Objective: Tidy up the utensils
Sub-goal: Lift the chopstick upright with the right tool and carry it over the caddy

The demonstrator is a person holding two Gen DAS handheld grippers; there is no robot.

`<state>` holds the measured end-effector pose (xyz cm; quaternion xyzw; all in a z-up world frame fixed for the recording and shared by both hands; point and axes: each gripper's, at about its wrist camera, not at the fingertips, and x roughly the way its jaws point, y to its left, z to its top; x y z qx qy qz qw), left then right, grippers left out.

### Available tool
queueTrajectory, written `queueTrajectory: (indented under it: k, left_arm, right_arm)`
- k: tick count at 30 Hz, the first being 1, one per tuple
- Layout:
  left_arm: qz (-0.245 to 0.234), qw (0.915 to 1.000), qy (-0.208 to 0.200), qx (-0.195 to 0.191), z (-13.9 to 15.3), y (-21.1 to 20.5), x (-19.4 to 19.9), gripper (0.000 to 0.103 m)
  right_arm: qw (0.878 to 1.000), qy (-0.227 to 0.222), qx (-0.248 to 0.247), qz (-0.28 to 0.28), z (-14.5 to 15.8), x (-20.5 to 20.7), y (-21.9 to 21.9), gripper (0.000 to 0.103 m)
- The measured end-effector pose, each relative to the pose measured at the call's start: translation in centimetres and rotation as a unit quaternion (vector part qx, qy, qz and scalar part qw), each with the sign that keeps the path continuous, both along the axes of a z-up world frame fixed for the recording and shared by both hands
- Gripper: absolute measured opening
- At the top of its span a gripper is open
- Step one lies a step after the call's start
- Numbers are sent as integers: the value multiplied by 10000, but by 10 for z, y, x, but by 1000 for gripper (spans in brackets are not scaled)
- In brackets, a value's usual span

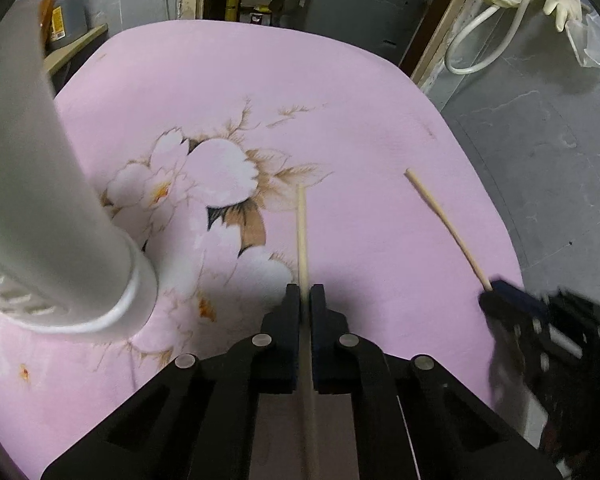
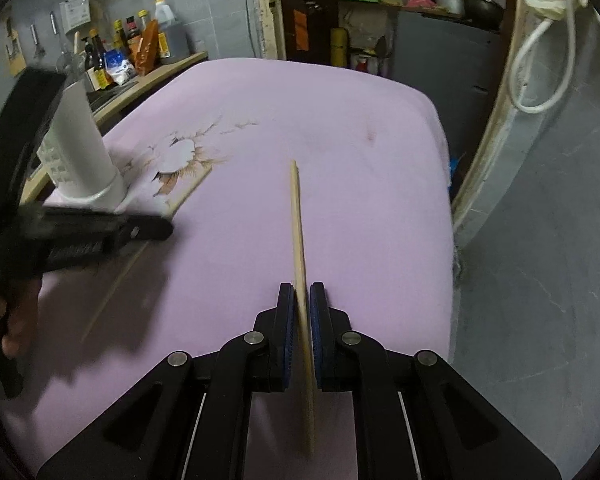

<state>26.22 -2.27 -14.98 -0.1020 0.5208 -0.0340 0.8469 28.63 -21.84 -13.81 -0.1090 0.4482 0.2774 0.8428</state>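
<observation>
Gripping 2 chopsticks, 1 (image 1: 301, 228) in left tongs (image 1: 305, 293), 1 (image 2: 297, 216) in right tongs (image 2: 301, 292).

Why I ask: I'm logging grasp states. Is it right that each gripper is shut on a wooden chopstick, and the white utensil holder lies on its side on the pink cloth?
Not quite. The white utensil holder stands upright on the pink cloth, as the right wrist view shows. The left gripper and right gripper are each shut on a chopstick.

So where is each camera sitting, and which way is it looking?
Left wrist view: sits on the left gripper, looking along its fingers over the pink cloth; it grips a chopstick, white holder at left.
Right wrist view: sits on the right gripper, gripping another chopstick; a hand shows at left.
Both show the cloth, the holder and the other gripper.
</observation>
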Motion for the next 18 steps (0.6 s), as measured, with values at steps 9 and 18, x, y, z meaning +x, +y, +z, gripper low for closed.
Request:
queueTrajectory:
  k: [9,18]
  left_arm:
    - [-236,9995,202,40,1,-1,-14,3]
    - [-349,9990,277,48,9,-5,-13,2]
  right_arm:
    - [9987,493,-114,-4,-4,38,16,12]
    - [9971,670,298,-188,8,34,7,3]
